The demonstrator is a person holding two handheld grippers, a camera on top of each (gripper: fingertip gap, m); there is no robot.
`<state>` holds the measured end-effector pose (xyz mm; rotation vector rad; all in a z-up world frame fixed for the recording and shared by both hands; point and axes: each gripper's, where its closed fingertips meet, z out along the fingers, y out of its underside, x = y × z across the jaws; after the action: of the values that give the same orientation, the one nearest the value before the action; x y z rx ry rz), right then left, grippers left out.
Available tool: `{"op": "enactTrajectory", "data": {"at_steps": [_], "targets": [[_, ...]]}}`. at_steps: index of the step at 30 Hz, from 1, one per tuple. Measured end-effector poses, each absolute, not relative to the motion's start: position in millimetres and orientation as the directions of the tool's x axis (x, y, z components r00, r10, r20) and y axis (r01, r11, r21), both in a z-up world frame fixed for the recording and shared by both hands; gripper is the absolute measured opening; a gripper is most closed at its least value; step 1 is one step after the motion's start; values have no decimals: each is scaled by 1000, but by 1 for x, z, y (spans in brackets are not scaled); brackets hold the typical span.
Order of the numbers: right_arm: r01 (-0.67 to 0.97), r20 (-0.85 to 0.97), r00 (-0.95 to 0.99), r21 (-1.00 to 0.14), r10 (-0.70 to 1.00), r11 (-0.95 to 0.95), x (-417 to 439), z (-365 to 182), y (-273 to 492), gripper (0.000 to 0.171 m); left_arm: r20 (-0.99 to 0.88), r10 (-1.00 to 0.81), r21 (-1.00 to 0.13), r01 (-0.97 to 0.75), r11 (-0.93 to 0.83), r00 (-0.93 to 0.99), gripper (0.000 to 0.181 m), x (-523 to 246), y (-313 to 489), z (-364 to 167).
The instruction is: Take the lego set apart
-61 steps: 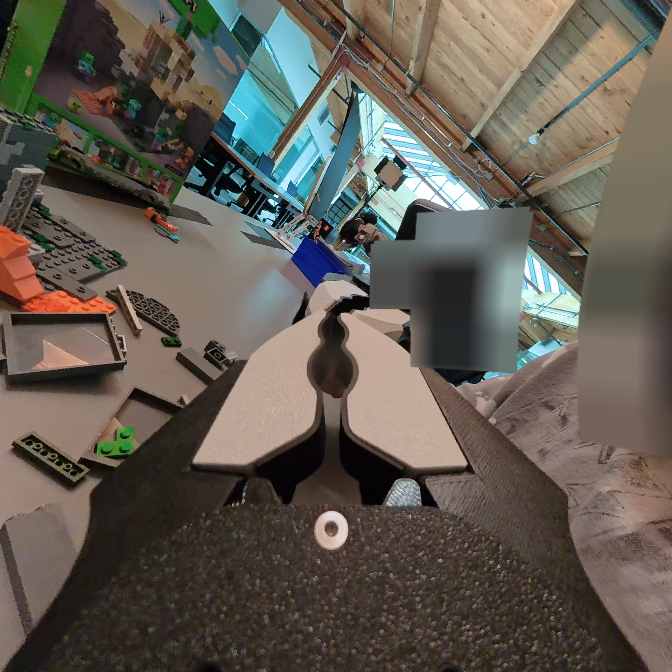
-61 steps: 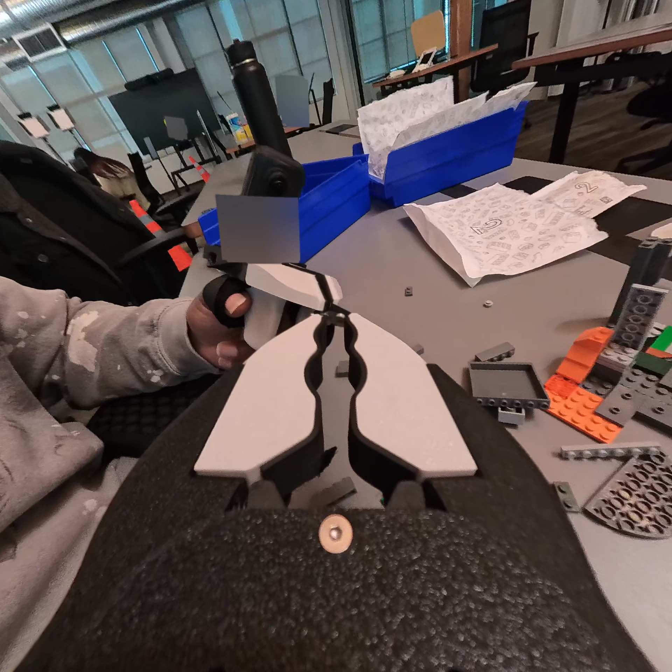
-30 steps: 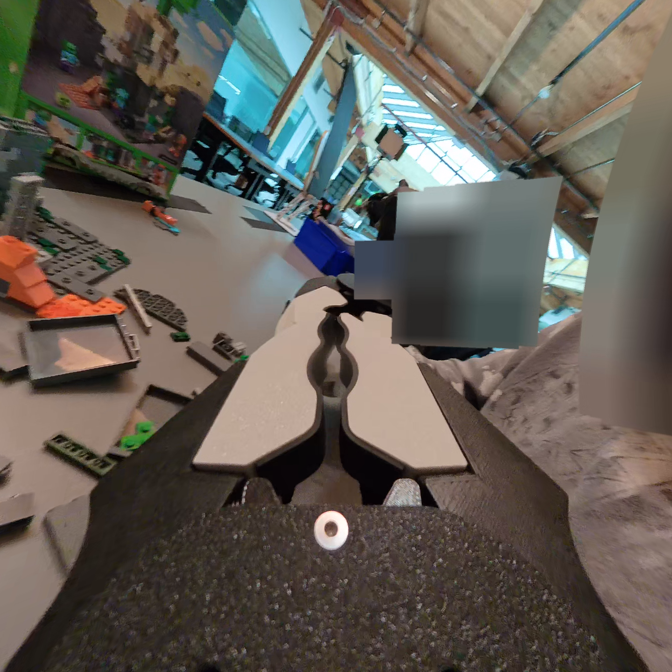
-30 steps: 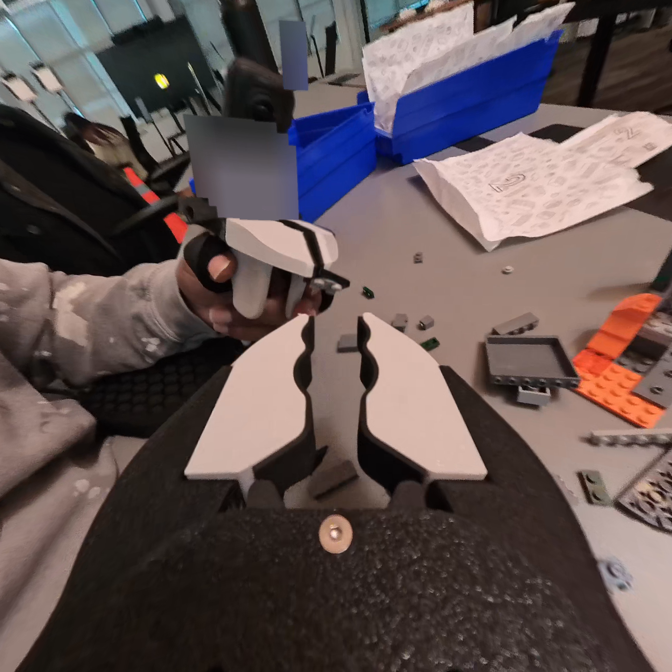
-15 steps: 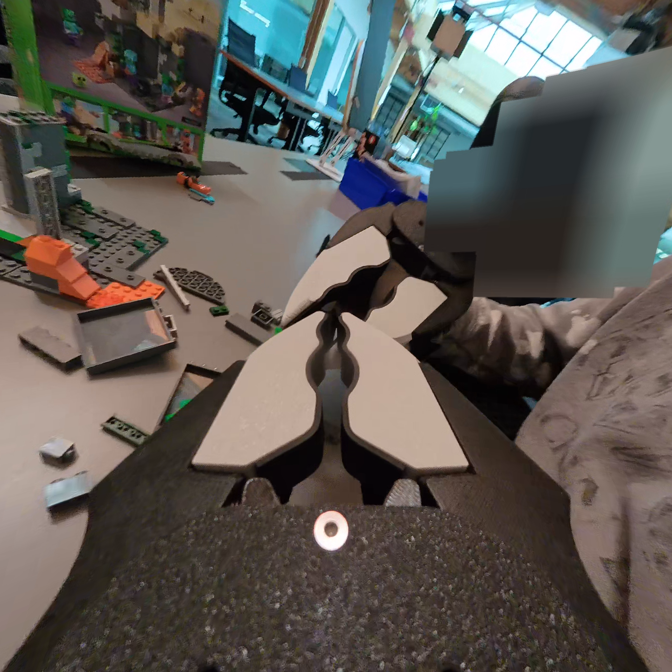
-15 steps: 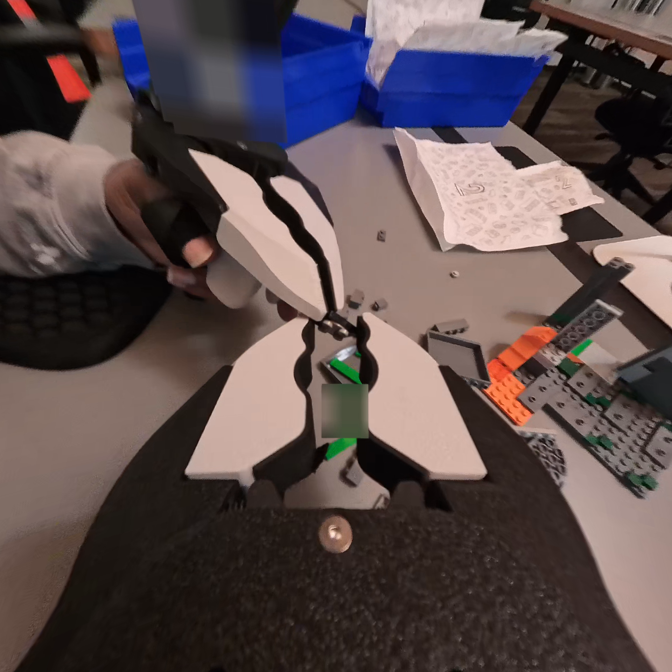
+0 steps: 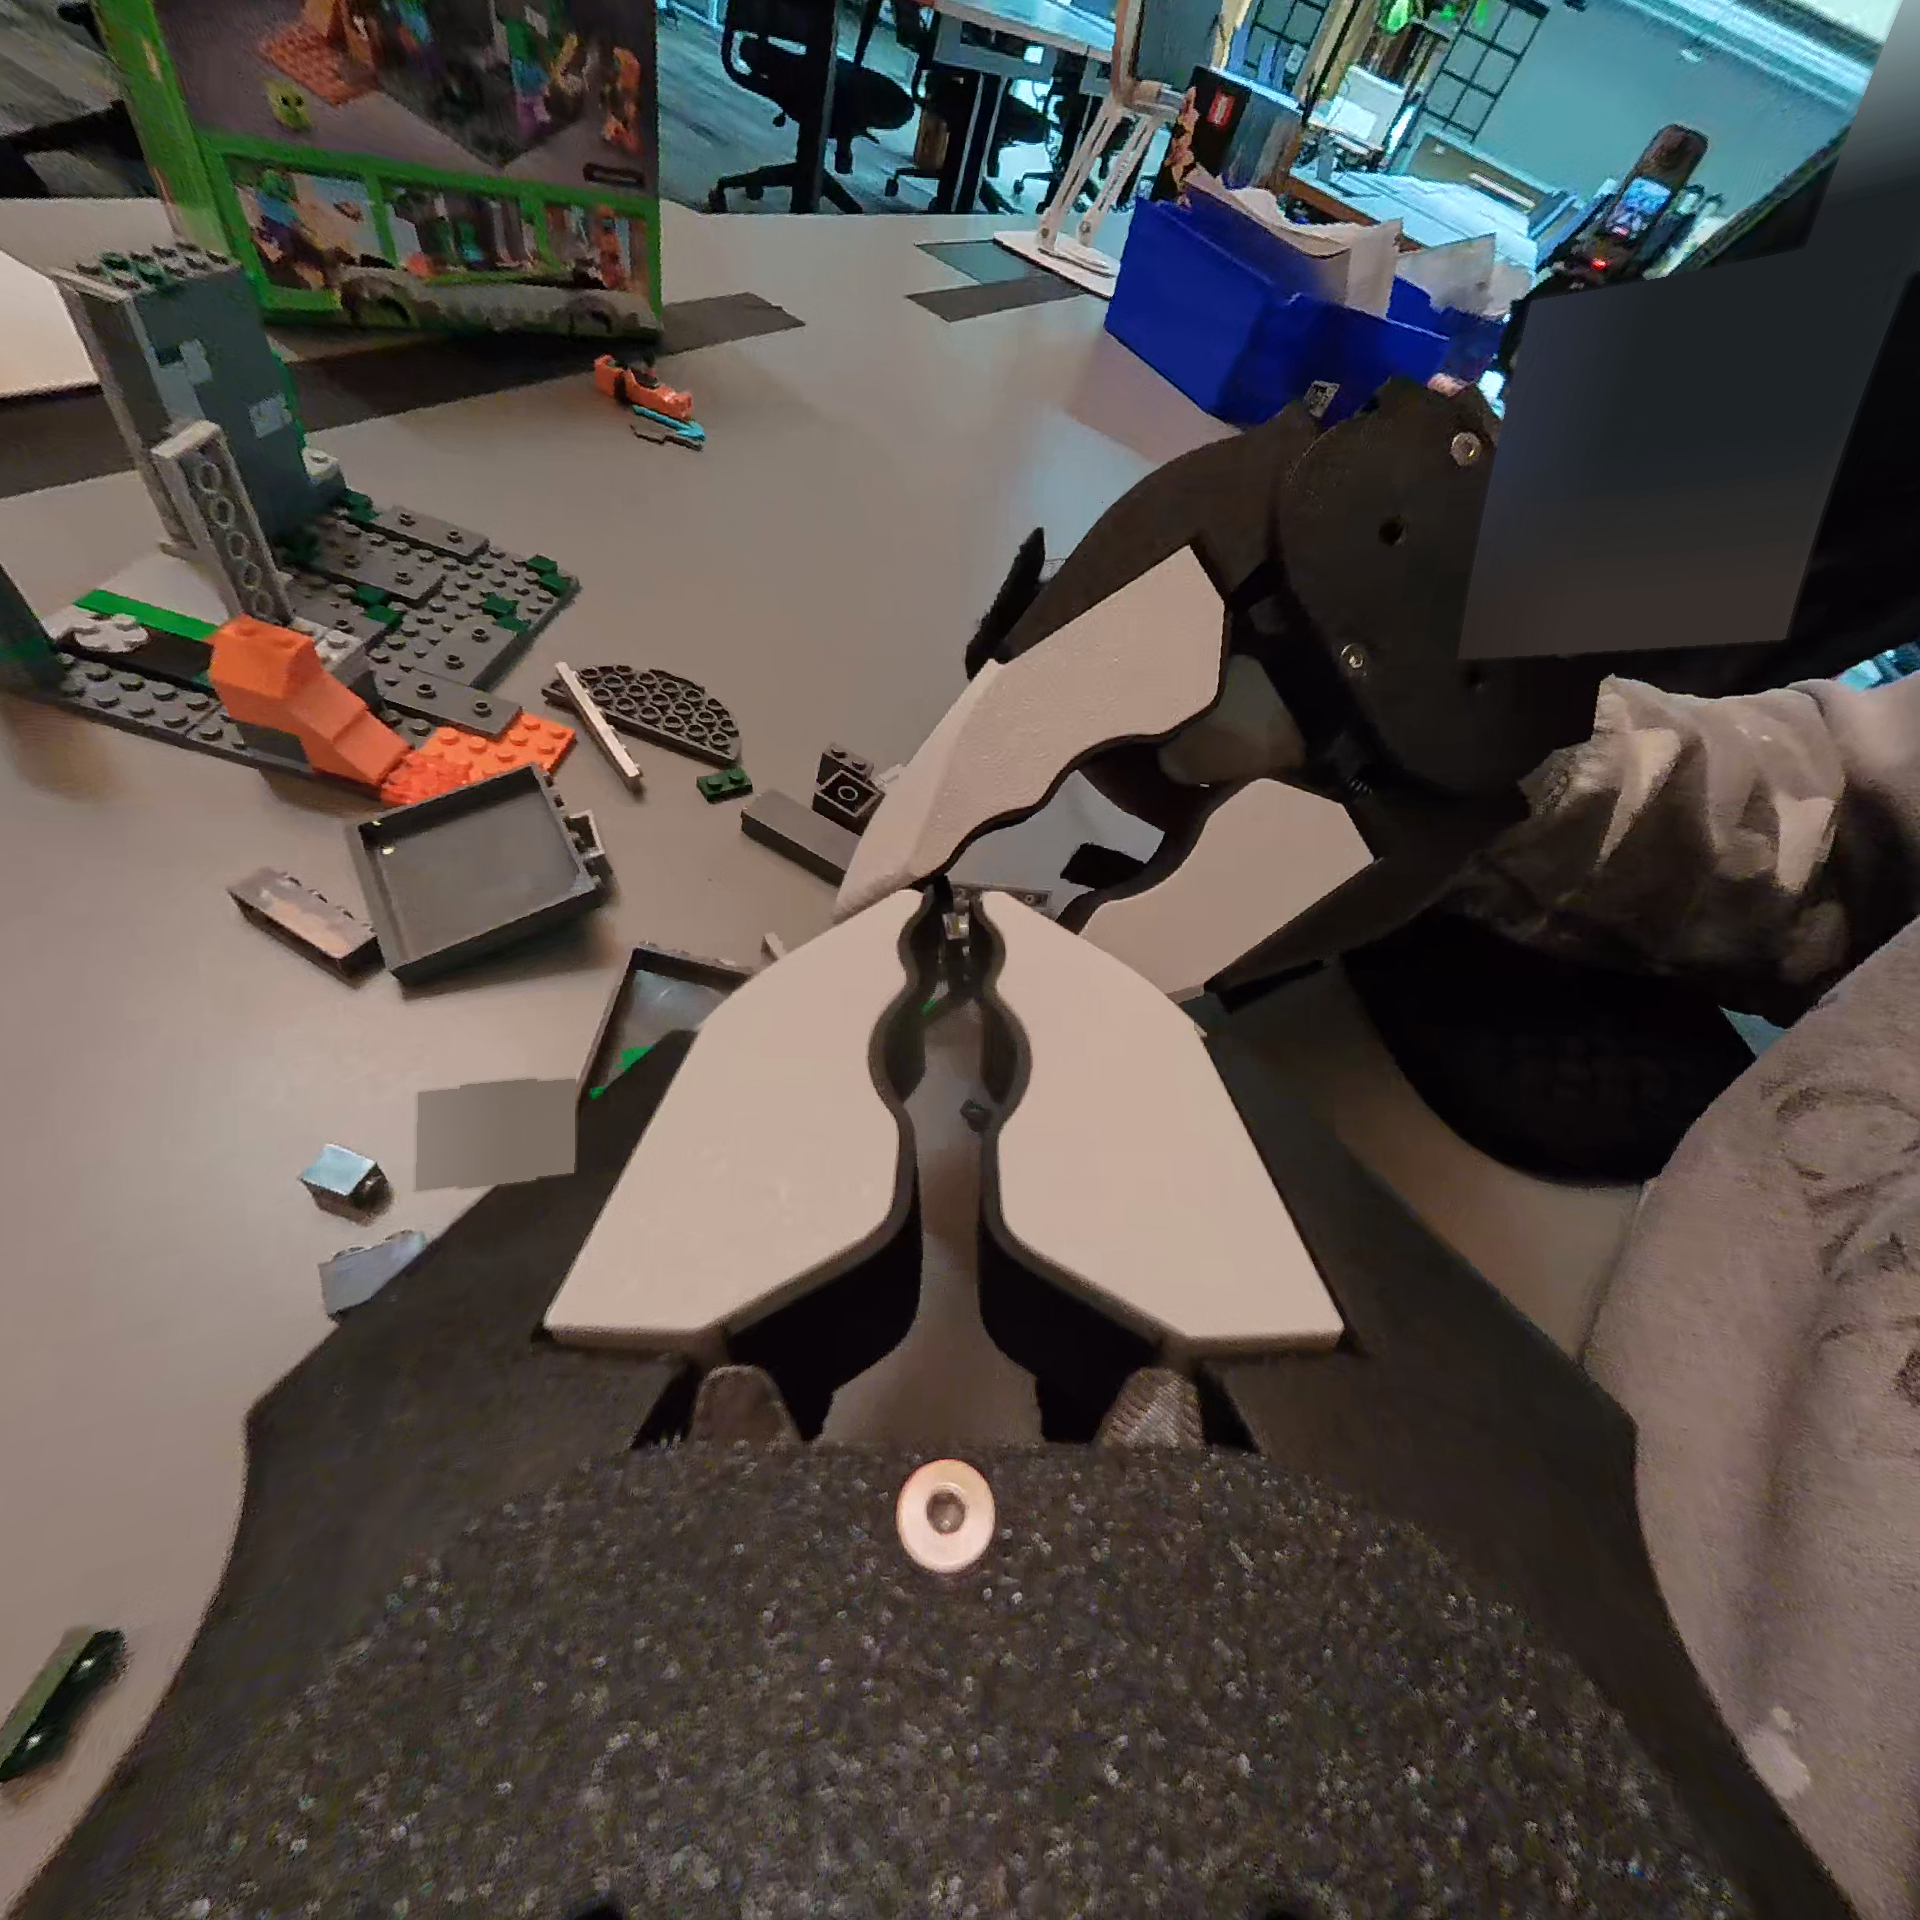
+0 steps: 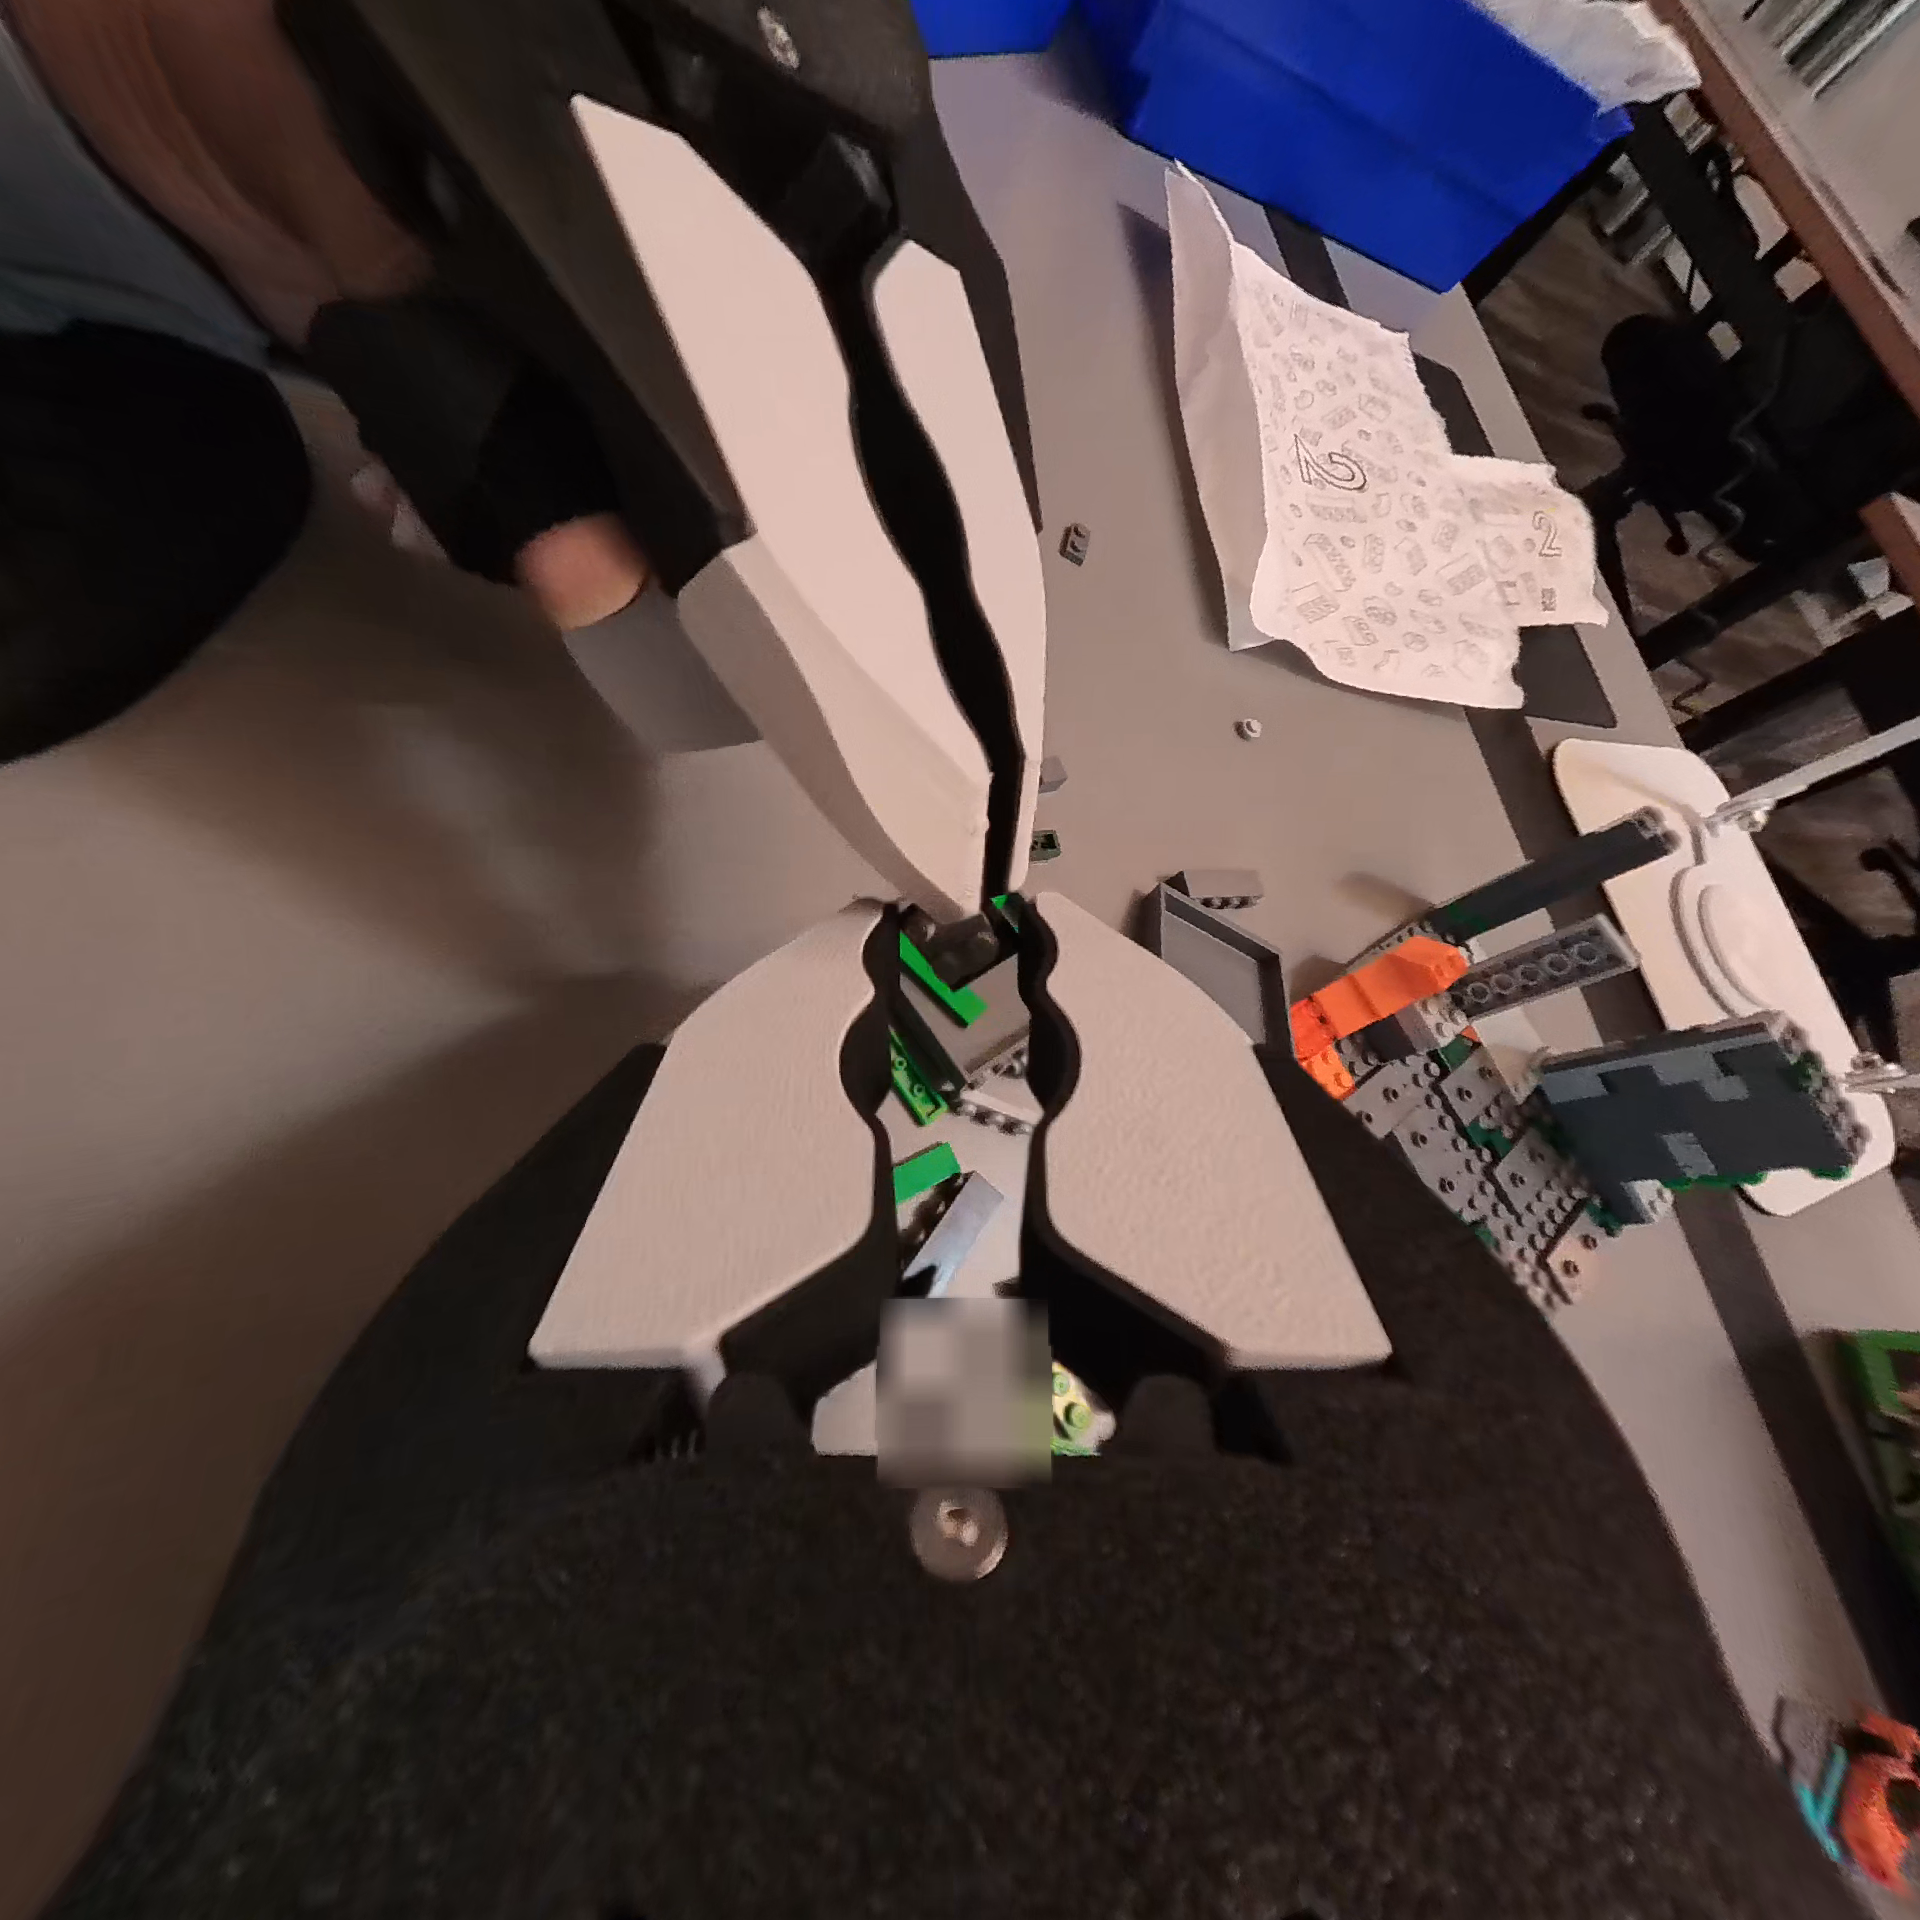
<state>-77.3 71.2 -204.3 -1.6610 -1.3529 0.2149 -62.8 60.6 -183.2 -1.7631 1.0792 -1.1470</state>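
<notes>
My left gripper (image 7: 951, 920) is shut on a small black lego piece (image 8: 961, 945), which it holds just above the table. In the right wrist view the left gripper (image 8: 992, 894) comes down from above. My right gripper (image 8: 956, 920) is slightly open, and its tips straddle the same black piece. It reaches in from the right in the left wrist view (image 7: 956, 899). Under the tips lies a grey frame piece with green plates (image 8: 940, 1003). The partly built set (image 7: 281, 675), with an orange slope and a grey wall, stands at the left.
Loose grey pieces lie around: a square frame (image 7: 478, 873), a half-round plate (image 7: 665, 707) and small bricks (image 7: 343, 1179). The set's box (image 7: 416, 156) stands at the back. Blue bins (image 7: 1247, 312) and paper bags (image 8: 1382, 520) are farther off. A person's sleeve (image 7: 1714, 831) is at the right. Both grippers' tips are close together, under 4 cm apart. It is some 15 cm from my right tips to the partly built set (image 7: 281, 675). It turns up in the right wrist view (image 8: 1413, 964) as well.
Both grippers have tilted down toward the table and come tip to tip. The right gripper opened about a second ago and now straddles the piece that the left one holds.
</notes>
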Motion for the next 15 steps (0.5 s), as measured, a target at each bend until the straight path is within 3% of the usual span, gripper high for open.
{"op": "enactTrajectory", "data": {"at_steps": [5, 10, 15], "targets": [[659, 427, 338, -743, 839, 112, -77, -205, 69, 22, 312, -923, -894, -260, -365, 224, 5, -63, 58, -185], [537, 376, 458, -839, 805, 87, -70, -182, 79, 22, 374, -892, -911, -77, -404, 253, 2, -66, 71, -163], [261, 63, 556, -960, 829, -102, -70, -163, 79, 24, 353, -877, -926, -14, -378, 326, 2, -77, 87, -157]]}}
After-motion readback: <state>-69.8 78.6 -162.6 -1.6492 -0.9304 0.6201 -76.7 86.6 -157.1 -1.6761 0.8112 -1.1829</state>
